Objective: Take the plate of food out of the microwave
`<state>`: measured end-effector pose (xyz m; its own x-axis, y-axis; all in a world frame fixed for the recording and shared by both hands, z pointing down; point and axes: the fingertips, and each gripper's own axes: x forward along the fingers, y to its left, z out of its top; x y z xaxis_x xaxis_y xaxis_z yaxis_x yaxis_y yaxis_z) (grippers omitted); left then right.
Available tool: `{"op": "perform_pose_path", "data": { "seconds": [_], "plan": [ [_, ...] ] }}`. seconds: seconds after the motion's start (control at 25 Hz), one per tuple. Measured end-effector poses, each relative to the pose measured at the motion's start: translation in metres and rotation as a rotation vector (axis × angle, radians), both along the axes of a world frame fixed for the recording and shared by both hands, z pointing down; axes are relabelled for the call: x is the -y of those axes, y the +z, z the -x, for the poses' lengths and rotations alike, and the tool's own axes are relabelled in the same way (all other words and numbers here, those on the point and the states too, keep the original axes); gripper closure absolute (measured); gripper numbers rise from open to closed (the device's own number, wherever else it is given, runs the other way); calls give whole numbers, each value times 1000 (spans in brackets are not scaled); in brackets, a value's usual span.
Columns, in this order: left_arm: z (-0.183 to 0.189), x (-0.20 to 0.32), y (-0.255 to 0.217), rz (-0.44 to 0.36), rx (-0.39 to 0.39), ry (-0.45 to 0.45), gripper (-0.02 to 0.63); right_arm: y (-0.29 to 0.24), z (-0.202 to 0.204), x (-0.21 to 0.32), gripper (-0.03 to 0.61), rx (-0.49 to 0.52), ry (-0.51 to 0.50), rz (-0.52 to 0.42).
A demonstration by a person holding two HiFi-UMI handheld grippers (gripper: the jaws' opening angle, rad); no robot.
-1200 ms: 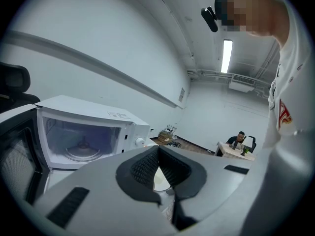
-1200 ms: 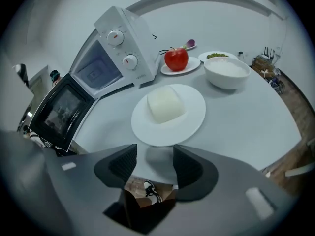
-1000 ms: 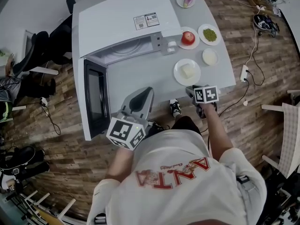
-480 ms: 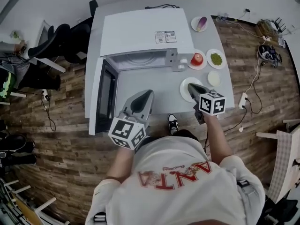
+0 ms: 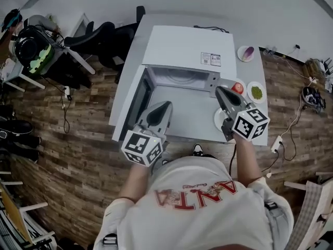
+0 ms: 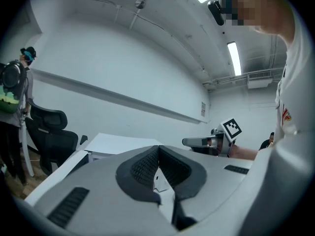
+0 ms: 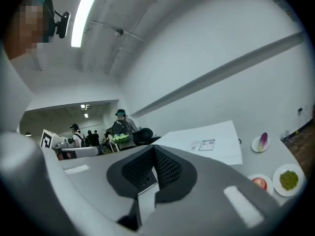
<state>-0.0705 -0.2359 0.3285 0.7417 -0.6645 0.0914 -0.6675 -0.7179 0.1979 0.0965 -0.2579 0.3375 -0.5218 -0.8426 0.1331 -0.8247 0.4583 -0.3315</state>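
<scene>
1. White microwave [image 5: 182, 48] sits toward the back of the tabletop [image 5: 179, 116]. Its door [image 5: 136, 103] is swung wide toward the left edge, and from the head view the cavity looks empty.
2. The plate of food [image 5: 217, 120], something pale on a white plate, lies near the front right corner of the tabletop. It's half hidden under the right tongs [image 5: 218, 89]. Judging from how things lie, the job looks basically done already.
3. Both tools are up off the tabletop and point roughly level toward the back wall. The right tongs are clenched tight with nothing in them. The left tongs [image 5: 165, 104] are likewise pinched together and empty, going by their own views.
4. What's left for the person is probably just backing off cleanly, and maybe closing the door. To do that well, the right tongs should be high while pulling back, because the plate is directly below. The apple dish [image 5: 238, 87] and the dish of greens [image 5: 256, 91] also sit just beside it along the right edge.
5. If the door gets shut, the left tongs are the closer ones. Closed tips make a decent pusher: press on the door's outer face near its free edge and swing it slowly. Don't shove the whole microwave backward.
6. Main risk is a sleeve or elbow clipping the plate, which is close to that front edge.
</scene>
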Motion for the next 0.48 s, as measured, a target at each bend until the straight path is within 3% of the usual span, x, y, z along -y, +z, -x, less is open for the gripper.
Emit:
{"op": "perform_pose_path", "data": {
  "seconds": [0.2, 0.48],
  "plan": [
    [12, 3, -11, -30, 0, -39, 604, -36, 18, -1, 577, -39, -46, -116],
    [19, 10, -17, -47, -11, -63, 603, -45, 33, -2, 577, -23, -98, -143]
  ]
}}
